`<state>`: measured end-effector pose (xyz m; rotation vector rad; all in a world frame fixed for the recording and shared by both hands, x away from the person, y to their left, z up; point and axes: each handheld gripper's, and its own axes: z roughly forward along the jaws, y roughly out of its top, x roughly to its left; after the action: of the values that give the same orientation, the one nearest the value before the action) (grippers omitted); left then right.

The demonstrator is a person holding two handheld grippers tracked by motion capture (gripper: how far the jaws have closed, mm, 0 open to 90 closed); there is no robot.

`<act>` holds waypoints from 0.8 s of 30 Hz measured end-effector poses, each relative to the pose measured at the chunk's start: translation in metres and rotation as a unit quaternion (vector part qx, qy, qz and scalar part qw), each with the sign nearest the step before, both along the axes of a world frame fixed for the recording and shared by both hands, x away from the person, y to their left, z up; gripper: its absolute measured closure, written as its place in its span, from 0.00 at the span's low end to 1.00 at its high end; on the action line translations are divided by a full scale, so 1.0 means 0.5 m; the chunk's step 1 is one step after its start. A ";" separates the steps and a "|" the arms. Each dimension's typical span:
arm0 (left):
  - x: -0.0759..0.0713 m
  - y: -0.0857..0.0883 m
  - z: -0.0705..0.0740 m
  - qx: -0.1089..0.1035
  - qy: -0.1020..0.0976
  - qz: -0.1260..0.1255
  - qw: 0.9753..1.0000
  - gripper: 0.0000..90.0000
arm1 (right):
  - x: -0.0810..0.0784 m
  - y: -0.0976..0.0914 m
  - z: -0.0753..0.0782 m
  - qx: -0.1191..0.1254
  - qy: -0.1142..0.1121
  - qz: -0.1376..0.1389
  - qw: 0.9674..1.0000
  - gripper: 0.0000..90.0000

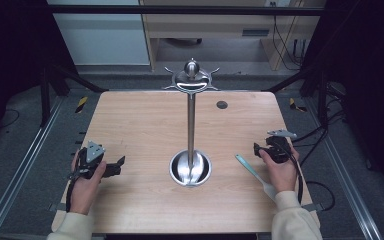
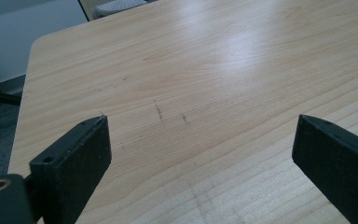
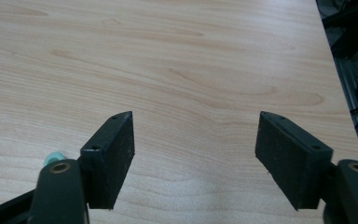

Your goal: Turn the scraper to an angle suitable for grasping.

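Your right hand-held gripper (image 1: 261,149) gapes empty near the table's (image 1: 140,120) right edge; pinch the light, stiff, slippery spoon (image 1: 254,173) mid-handle, just beside it.

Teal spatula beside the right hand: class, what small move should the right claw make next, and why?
Probably swing the right claw inward and down over the teal spatula. Its jaws stand open with nothing between them, and the spatula lies flat on the table just beside that hand, untouched.

We wear cream sleeves (image 1: 292,220); our left gripper (image 1: 111,167) and right gripper (image 1: 264,150) are black, with grey three-cornered plates, trailing black cables and brass-ringed screw holes.
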<state>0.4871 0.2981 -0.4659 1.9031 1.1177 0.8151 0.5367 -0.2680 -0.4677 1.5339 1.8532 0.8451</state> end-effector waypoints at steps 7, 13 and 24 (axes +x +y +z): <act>0.000 -0.002 0.000 0.002 0.000 0.000 1.000 0.05 | -0.009 0.003 0.010 0.002 -0.009 0.000 1.000 0.37; 0.000 -0.001 0.000 0.003 0.002 -0.001 1.000 0.05 | -0.008 0.004 0.008 -0.019 -0.011 0.013 1.000 0.51; 0.000 -0.002 -0.001 0.003 0.003 -0.002 1.000 0.05 | -0.007 0.026 -0.008 -0.040 0.030 0.069 0.996 0.88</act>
<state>0.4871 0.2972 -0.4662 1.9137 1.1168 0.8124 0.5333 -0.2553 -0.4717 1.4100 2.0309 0.7830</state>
